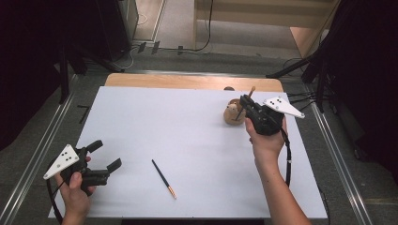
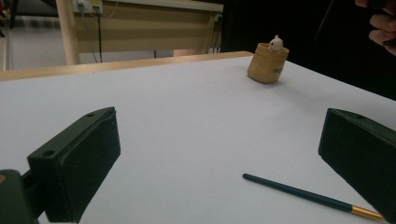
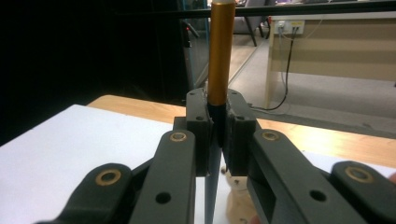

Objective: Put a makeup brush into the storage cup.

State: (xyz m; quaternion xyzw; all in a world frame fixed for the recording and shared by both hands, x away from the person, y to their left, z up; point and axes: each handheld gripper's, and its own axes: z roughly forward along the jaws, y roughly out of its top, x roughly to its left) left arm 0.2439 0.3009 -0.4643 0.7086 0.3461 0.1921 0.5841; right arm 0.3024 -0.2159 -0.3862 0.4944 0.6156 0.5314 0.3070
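White tabletop, upright brush clamped in right hand-held gripper above wooden pot.

My right gripper pinches a gold-ferruled brush upright above the tan holder near the table's far right corner.

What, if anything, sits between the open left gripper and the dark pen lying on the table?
Nothing visible does. The left gripper is open, and only bare white table lies between its jaws and the dark pen. The wooden pot stands far off.
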